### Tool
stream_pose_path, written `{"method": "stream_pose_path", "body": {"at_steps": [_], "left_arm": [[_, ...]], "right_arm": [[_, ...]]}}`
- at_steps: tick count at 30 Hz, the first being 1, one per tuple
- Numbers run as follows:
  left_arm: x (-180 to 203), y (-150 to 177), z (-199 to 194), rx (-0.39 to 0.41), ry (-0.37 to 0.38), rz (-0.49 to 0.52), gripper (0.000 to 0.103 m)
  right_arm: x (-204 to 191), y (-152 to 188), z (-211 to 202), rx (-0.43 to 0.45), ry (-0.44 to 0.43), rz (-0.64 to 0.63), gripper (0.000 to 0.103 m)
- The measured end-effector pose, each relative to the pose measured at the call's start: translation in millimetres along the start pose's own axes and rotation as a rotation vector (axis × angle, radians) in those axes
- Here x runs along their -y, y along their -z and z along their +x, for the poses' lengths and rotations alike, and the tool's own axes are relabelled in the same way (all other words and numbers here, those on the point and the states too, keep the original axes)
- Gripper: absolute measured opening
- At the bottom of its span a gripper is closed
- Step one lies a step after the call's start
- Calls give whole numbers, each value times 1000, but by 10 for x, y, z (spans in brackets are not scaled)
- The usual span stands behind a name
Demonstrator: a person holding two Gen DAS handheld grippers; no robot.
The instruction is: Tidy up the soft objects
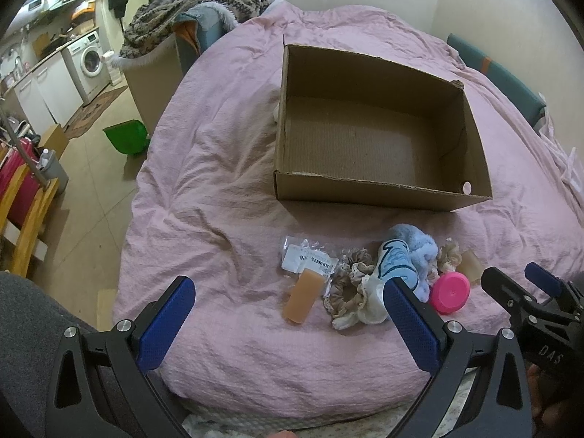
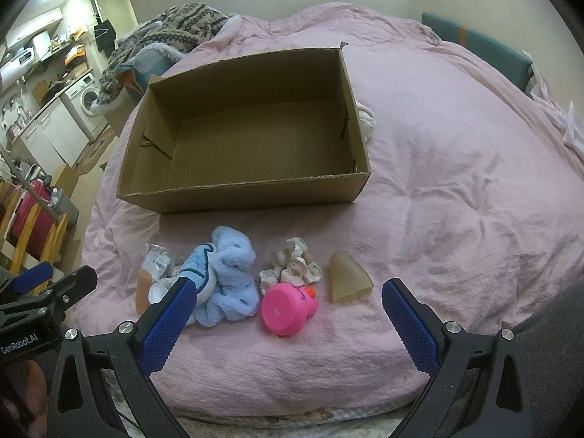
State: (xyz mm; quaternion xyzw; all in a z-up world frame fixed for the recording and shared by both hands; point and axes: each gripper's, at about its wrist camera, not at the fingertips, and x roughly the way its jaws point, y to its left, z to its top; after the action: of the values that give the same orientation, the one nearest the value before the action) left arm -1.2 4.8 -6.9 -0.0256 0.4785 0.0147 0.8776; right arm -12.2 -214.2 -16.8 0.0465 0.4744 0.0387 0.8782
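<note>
Where the crumpled pink duvet (image 2: 456, 189) covers the bed, a row of small things lies along its near edge in front of an open cardboard box (image 2: 233, 197). The box is plain corrugated brown with low walls, and nothing shows on its ribbed floor. From left to right the row holds a crinkly clear packet (image 1: 308, 255) with a white label, a smooth tan rubbery block (image 1: 303, 297), lace-trimmed beige scrunchies (image 1: 350, 292), a fluffy pale-blue plush toy (image 2: 226, 273), another frilled scrunchie (image 2: 292, 266), a glossy pink rubber duck (image 2: 288, 308) tipped with its round base facing the camera, and a translucent amber cone-shaped piece (image 2: 346, 277). The left gripper (image 1: 290, 310) hovers low over the left end of the row, its blue textured fingers (image 1: 171, 321) spread wide and holding nothing. The right gripper (image 2: 284, 314) hangs just beside it, level, fingers (image 2: 408, 325) equally wide apart and empty, with the duck between them.
</note>
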Motion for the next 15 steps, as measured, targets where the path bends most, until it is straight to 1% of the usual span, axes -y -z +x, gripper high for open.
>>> {"method": "stream_pose_path", "body": {"at_steps": [15], "left_arm": [[-14, -5, -1, -2, -2, -7, 103]], "right_arm": [[19, -8, 10, -8, -2, 17, 103]]}}
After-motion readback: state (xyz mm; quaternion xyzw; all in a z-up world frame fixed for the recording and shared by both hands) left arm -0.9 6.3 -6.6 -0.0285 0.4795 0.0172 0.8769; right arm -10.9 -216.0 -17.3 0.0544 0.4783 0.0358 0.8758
